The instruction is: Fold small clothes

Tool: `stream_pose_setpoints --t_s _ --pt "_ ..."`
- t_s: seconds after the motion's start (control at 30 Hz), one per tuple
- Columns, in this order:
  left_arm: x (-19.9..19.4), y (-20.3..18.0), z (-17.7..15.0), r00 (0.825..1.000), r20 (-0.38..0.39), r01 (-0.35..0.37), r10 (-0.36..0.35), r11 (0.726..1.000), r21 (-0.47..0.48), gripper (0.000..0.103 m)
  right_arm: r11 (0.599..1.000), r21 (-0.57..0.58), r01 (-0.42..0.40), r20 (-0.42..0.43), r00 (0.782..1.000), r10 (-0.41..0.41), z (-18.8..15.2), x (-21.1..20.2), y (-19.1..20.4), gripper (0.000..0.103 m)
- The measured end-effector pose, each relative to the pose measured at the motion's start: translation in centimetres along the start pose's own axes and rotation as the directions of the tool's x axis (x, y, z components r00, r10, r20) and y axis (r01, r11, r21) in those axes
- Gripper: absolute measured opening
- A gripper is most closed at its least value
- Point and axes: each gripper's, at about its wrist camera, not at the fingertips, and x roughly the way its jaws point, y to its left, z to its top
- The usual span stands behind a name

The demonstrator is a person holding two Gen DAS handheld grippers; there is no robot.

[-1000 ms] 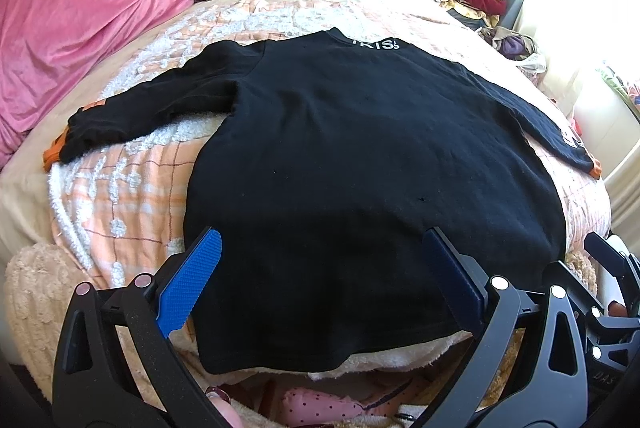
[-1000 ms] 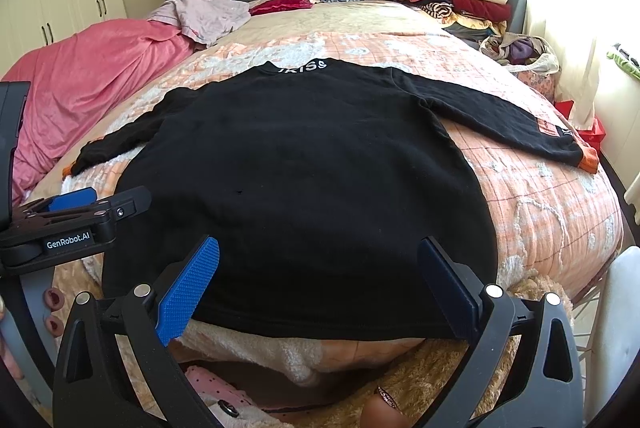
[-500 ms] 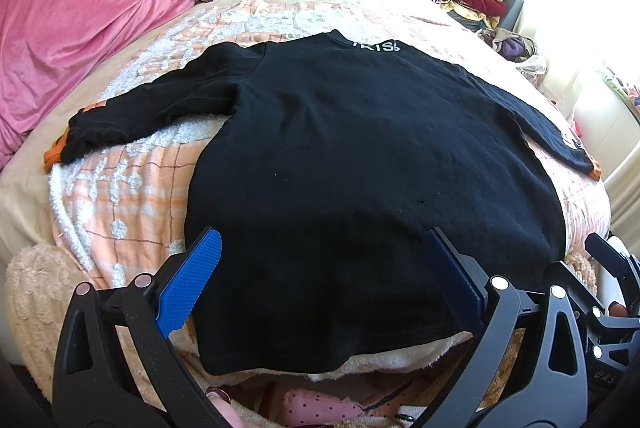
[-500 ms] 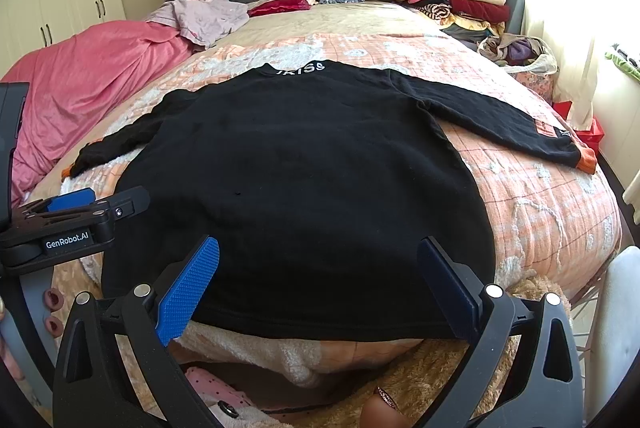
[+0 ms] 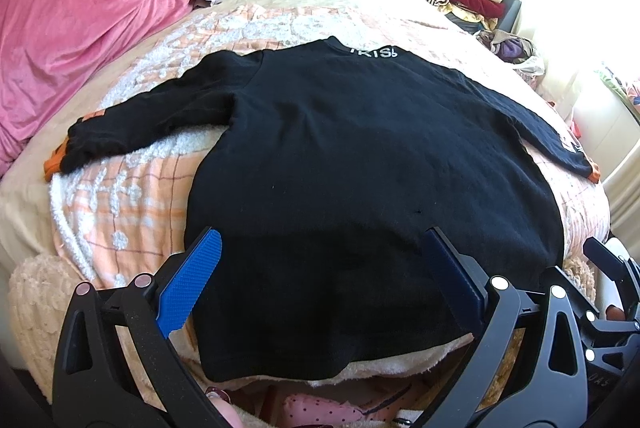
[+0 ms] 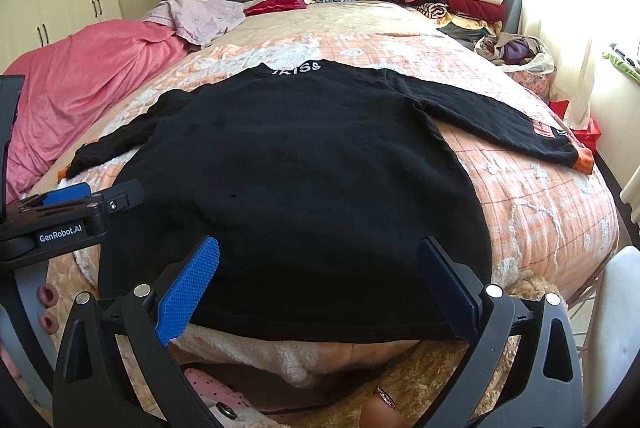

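Both the left tongs [image 5: 322,270] and right tongs [image 6: 320,274] hover wide and empty over the hem of the black sweater [image 5: 360,163] spread flat on the bed [image 6: 532,195], where a shallow pinch could snag the blanket [image 5: 120,195] too.

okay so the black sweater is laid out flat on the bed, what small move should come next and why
Probably bring the left gripper toward the black long-sleeved sweater's left sleeve cuff. The sweater lies spread flat, both sleeves out, and both the left and the right gripper are open and empty near its hem.
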Motion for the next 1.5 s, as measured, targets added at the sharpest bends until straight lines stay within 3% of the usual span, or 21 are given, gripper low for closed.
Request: stream_pose_setpoints --t_s 0.57,1.5 --pt "1.3 -0.7 1.6 1.0 -0.01 0.019 -0.019 1.0 0.01 0.094 1.0 0.007 0.02 0.007 1.0 -0.02 2.0 0.7 -0.8 0.099" --pt "5.7 -3.1 8.3 0.999 -0.022 0.028 -0.027 0.998 0.055 0.094 0.991 0.128 0.044 0.023 0.999 -0.048 7.5 4.7 -5.2 0.099"
